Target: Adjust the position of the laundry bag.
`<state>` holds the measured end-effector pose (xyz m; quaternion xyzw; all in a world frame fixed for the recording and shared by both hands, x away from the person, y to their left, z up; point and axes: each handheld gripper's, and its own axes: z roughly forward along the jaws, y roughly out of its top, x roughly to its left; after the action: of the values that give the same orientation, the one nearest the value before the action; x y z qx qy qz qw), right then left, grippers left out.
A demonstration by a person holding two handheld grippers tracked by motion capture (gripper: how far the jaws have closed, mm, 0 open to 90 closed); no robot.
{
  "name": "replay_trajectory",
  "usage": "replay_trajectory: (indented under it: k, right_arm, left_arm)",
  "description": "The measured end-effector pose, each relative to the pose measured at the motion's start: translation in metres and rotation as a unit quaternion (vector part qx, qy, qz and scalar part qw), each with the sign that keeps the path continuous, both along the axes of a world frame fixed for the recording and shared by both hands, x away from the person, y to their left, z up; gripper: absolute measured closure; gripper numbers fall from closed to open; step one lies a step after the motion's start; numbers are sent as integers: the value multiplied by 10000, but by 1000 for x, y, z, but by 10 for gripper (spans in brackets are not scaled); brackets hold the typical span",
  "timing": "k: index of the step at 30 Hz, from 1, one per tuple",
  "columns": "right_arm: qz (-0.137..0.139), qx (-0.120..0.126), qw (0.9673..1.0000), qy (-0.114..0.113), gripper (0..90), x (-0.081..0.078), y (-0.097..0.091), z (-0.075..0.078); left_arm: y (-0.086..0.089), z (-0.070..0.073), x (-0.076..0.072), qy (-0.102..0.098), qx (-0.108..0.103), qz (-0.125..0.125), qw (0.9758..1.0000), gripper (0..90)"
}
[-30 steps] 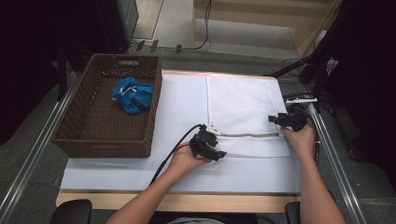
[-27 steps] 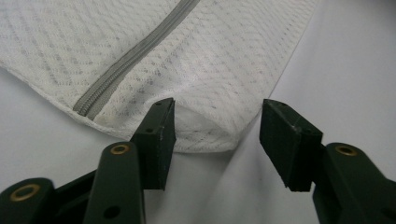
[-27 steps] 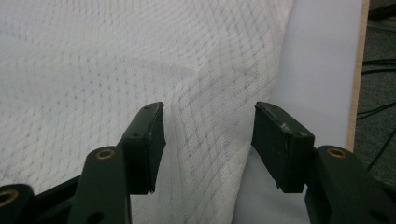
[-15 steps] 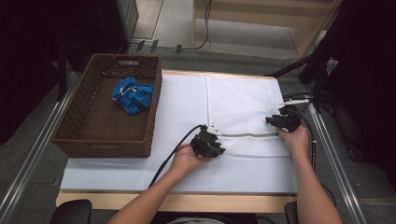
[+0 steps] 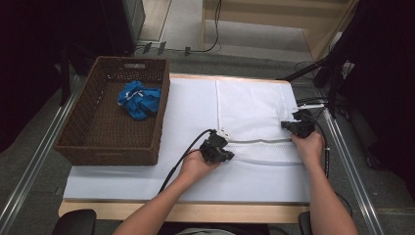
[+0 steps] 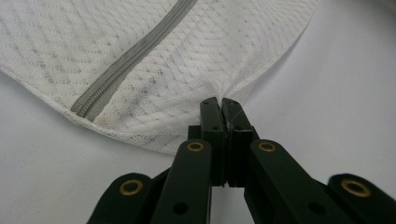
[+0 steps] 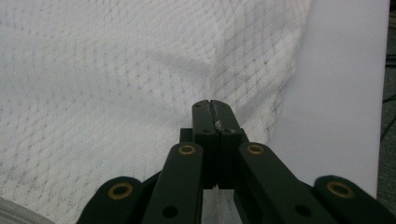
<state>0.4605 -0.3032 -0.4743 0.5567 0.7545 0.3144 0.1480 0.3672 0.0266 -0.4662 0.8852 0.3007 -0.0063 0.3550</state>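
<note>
Now both grippers have just clenched on the white mesh bag (image 5: 254, 117) near the counter's right edge: left gripper (image 5: 219, 147) at its zipper end, right gripper (image 5: 297, 125) at its right side.

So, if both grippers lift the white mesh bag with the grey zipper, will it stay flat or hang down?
The white mesh bag with the grey zipper will probably sag between the grips: its thin netting already puckers where the left gripper pinches it. It looks light, and unlikely to slip.
</note>
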Motion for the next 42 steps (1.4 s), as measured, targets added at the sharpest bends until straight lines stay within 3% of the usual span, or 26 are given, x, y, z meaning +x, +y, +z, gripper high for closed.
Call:
replay_trajectory:
  k: [6,10,18,33,37,42]
  right_arm:
    - [-52,105,9999,116,900,1,0,3]
    - [-45,116,9998,152,900,1,2,5]
    - [11,212,9996,160,900,0,7,9]
    - [295,192,9991,226,900,-2,23,12]
    - [356,246,9988,245,900,-4,28,14]
    - [491,263,9981,264,900,-7,37,17]
  left_arm:
    - [7,5,2,1,8,-27,10000,900]
    - [15,9,4,107,-122,14,9999,900]
    - [23,15,2,60,-79,27,9999,900]
    - [43,23,-6,16,-61,92,9999,900]
    - [50,25,-9,102,-189,181,9996,900]
    - [58,27,-16,93,-167,154,9997,900]
